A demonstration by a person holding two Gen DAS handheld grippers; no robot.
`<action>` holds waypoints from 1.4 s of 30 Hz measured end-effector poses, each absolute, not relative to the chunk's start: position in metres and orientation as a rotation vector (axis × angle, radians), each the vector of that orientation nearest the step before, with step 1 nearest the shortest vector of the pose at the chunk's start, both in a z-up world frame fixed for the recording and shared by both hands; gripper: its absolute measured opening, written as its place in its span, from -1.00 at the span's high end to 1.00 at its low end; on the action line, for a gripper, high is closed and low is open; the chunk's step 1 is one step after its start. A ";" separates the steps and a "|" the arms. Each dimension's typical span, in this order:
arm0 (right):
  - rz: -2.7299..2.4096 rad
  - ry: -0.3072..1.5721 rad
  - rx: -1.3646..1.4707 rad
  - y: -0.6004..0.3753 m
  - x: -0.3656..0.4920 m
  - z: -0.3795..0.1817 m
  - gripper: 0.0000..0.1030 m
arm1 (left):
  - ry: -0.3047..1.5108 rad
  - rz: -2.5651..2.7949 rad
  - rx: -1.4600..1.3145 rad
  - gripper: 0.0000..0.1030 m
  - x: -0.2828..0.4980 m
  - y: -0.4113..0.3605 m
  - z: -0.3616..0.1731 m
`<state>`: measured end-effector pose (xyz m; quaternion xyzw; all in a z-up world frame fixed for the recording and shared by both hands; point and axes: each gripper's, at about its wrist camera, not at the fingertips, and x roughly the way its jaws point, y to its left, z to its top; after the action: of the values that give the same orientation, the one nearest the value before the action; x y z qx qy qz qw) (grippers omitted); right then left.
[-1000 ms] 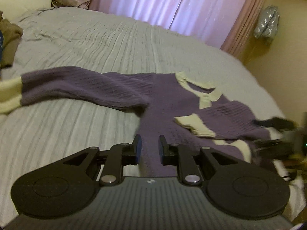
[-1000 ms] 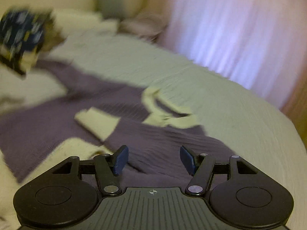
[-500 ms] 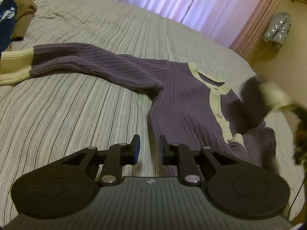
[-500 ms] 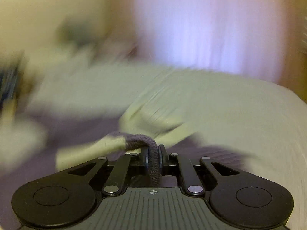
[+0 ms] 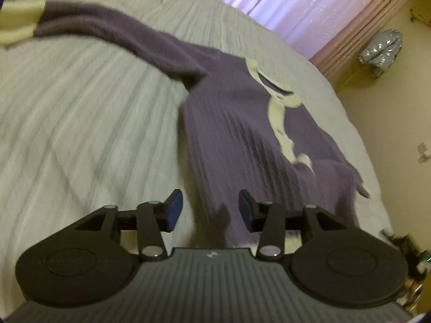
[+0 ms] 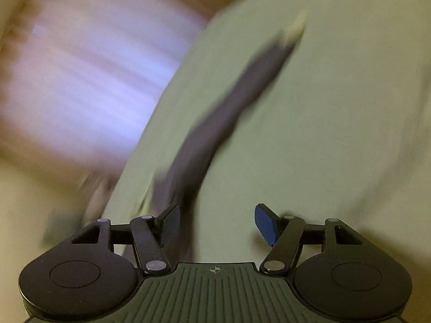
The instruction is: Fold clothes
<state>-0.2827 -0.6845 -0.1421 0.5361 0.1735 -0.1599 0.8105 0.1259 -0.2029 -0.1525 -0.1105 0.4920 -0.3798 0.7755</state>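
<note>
A purple knit cardigan (image 5: 237, 123) with cream trim lies on the grey striped bed (image 5: 80, 123). One sleeve (image 5: 113, 27) stretches to the far left and ends in a cream cuff (image 5: 18, 24). My left gripper (image 5: 208, 210) is open, just above the cardigan's near hem. My right gripper (image 6: 215, 223) is open and empty. In the blurred right wrist view the other sleeve (image 6: 215, 123) runs away from it across the bed to a cream cuff (image 6: 295, 27).
Pink curtains (image 5: 282, 2) hang behind the bed. A silver bag (image 5: 382, 48) hangs on the wall at the right. The bed's right edge (image 5: 371, 167) runs close beside the cardigan.
My right gripper was shut on the right sleeve, swung it outward and has opened; the sleeve now lies stretched out. My left gripper has opened and moved closer to the hem.
</note>
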 end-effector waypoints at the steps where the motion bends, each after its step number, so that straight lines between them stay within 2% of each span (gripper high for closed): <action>1: -0.275 0.407 1.141 -0.662 -0.277 -0.147 -0.28 | 1.082 -0.828 -0.257 0.10 0.121 -0.202 -0.156; 4: -0.201 0.500 1.036 -0.617 -0.257 -0.151 -0.28 | 1.133 -0.843 -0.305 0.10 0.109 -0.203 -0.166; 8: -0.216 0.518 0.965 -0.605 -0.241 -0.153 -0.28 | 1.200 -0.858 -0.351 0.15 0.100 -0.217 -0.183; 9: -0.245 0.515 0.988 -0.608 -0.241 -0.158 -0.26 | 1.215 -0.863 -0.360 0.25 0.099 -0.221 -0.186; 10: -0.276 0.517 1.038 -0.613 -0.242 -0.163 -0.26 | 1.220 -0.874 -0.350 0.71 0.099 -0.226 -0.184; 11: -0.279 0.517 1.102 -0.619 -0.242 -0.165 0.10 | 1.225 -0.884 -0.340 0.89 0.100 -0.231 -0.181; 12: -0.265 0.515 1.166 -0.623 -0.242 -0.166 0.84 | 1.224 -0.896 -0.331 0.89 0.101 -0.235 -0.177; 18: -0.191 0.363 1.394 -0.627 -0.297 -0.126 0.83 | 0.917 -0.965 -0.295 0.89 0.097 -0.170 -0.076; 21: -0.255 0.453 1.321 -0.612 -0.334 -0.119 0.83 | 0.997 -0.825 -0.150 0.83 0.082 -0.145 -0.102; 24: -0.462 0.741 1.189 -0.597 -0.349 -0.146 0.83 | 1.139 -0.742 -0.113 0.82 0.070 -0.132 -0.146; 26: -0.453 0.689 1.220 -0.593 -0.364 -0.150 0.82 | 1.177 -0.733 -0.171 0.77 0.064 -0.121 -0.162; 27: -0.447 0.656 1.222 -0.592 -0.367 -0.146 0.82 | 1.148 -0.734 -0.192 0.60 0.064 -0.120 -0.159; 28: -0.438 0.624 1.200 -0.591 -0.367 -0.139 0.78 | 1.121 -0.737 -0.211 0.35 0.064 -0.120 -0.155; 29: -0.427 0.593 1.161 -0.590 -0.364 -0.130 0.37 | 1.099 -0.754 -0.222 0.25 0.066 -0.125 -0.152; 30: -0.414 0.565 1.136 -0.589 -0.358 -0.125 -0.45 | 1.076 -0.770 -0.233 0.14 0.068 -0.131 -0.149; 31: -0.399 0.537 1.120 -0.587 -0.351 -0.122 -0.72 | 1.059 -0.783 -0.241 0.08 0.071 -0.136 -0.147; 32: -0.385 0.509 1.104 -0.586 -0.344 -0.119 -0.77 | 1.068 -0.784 -0.237 0.06 0.074 -0.144 -0.151; 36: -0.308 0.520 1.159 -0.584 -0.301 -0.134 -0.75 | 1.113 -0.775 -0.250 0.04 0.088 -0.169 -0.170; 37: -0.299 0.516 1.174 -0.583 -0.294 -0.140 -0.70 | 1.128 -0.768 -0.269 0.09 0.090 -0.173 -0.178; 39: -0.319 0.501 1.185 -0.580 -0.288 -0.147 -0.40 | 1.156 -0.753 -0.309 0.13 0.095 -0.180 -0.192; 40: -0.320 0.492 1.215 -0.584 -0.284 -0.154 0.01 | 1.163 -0.754 -0.336 0.24 0.098 -0.181 -0.196; 41: -0.315 0.483 1.258 -0.589 -0.283 -0.161 0.59 | 1.170 -0.755 -0.359 0.34 0.100 -0.182 -0.199; 42: -0.305 0.478 1.311 -0.594 -0.282 -0.170 0.80 | 1.180 -0.760 -0.359 0.70 0.101 -0.183 -0.200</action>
<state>-0.2821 -0.5941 -0.1697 0.6012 0.2193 -0.1399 0.7556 0.1009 -0.1827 -0.2001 -0.1641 0.5397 -0.3477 0.7489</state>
